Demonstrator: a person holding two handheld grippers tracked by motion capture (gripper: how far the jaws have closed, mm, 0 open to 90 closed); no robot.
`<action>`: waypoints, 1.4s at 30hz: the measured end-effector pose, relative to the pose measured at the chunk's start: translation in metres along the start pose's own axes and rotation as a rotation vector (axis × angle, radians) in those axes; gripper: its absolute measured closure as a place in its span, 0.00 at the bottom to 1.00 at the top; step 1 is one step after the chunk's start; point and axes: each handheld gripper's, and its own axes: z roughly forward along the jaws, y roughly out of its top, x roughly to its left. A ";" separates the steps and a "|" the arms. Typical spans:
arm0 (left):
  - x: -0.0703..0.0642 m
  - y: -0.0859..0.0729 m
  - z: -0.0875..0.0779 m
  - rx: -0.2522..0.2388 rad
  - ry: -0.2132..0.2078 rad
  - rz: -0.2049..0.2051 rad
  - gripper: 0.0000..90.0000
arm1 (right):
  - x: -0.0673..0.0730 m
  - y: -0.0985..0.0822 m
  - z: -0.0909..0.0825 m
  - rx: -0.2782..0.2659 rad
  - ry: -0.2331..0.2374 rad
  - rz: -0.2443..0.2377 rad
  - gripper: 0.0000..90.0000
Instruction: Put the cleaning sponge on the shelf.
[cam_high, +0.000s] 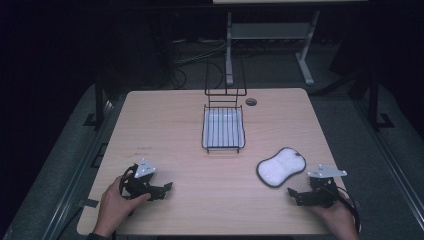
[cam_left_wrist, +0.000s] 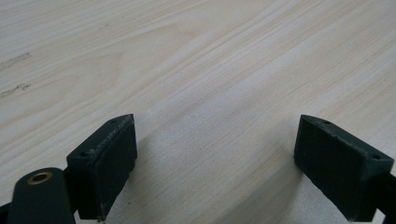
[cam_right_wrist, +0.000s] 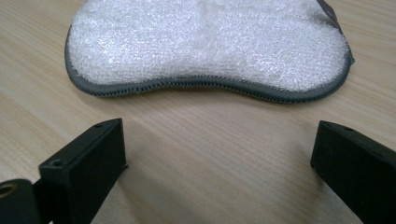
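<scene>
A white fluffy pad with a grey stitched edge (cam_high: 280, 166) lies flat on the right side of the wooden table (cam_high: 180, 130). My right gripper (cam_high: 293, 194) rests low on the table just in front of that pad, jaws wide apart and bare. In the right gripper view the pad (cam_right_wrist: 205, 44) spreads across the top, a short way beyond the open right gripper (cam_right_wrist: 219, 158). My left gripper (cam_high: 166, 189) sits near the front left of the table, held by a hand. Its view has the left gripper (cam_left_wrist: 215, 158) open over bare wood.
A black wire rack with a white tray in it (cam_high: 223, 128) stands at the middle back of the table, its raised wire back (cam_high: 225, 80) behind. A round cable hole (cam_high: 251, 102) is beside it. The table's front edge runs close behind both hands.
</scene>
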 end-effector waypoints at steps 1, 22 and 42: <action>0.000 0.000 0.000 0.000 0.000 0.000 0.14 | 0.000 0.000 0.000 0.000 0.000 0.000 0.03; 0.000 0.000 0.000 -0.001 -0.001 0.000 0.14 | -0.007 0.024 -0.028 -0.043 0.034 0.021 0.97; 0.000 0.000 0.000 -0.001 -0.001 -0.001 0.14 | -0.041 0.048 -0.004 0.005 -0.049 0.107 1.00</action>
